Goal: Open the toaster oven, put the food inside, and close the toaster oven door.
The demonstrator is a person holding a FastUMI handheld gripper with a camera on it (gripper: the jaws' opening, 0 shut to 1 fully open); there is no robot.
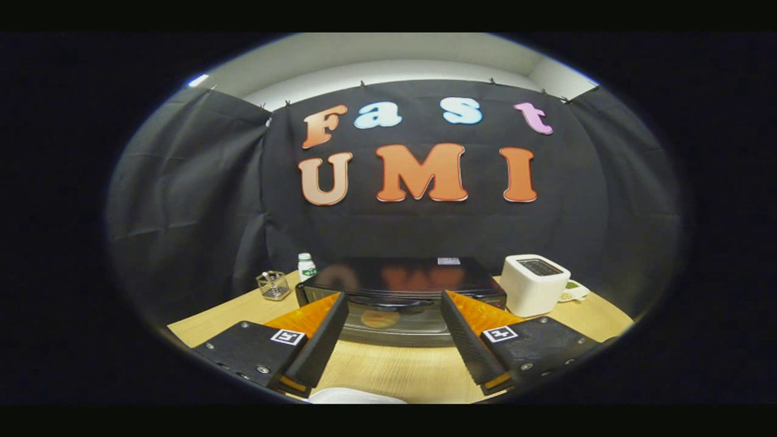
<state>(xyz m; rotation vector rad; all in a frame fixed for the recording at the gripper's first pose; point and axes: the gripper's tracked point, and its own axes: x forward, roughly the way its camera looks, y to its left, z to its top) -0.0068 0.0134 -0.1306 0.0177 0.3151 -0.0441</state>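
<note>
Your gripper point(394, 303) is spread wide and holds nothing; its two fingers frame the toaster oven point(400, 291), which sits on the wooden table point(388, 370) just ahead of the tips. The door looks closed, with its dark handle point(397, 300) running across the top of the glass between your fingers. Through the glass there is a pale round shape that may be food already inside, though the reflection makes that hard to judge. A white rounded object point(355, 396), perhaps a plate, lies on the table beneath the gripper.

Opening the door appears to be the step in hand. Come in level and centred on the handle, so both fingers close on it evenly rather than pinching one end. Narrow the opening before you arrive. Once you have it, pull down and towards you along the hinge arc; a straight tug could drag the whole oven forward. Keep clear of the white toaster point(534, 282) to the right and the bottle point(306, 266) and wire basket point(273, 285) to the left.
</note>
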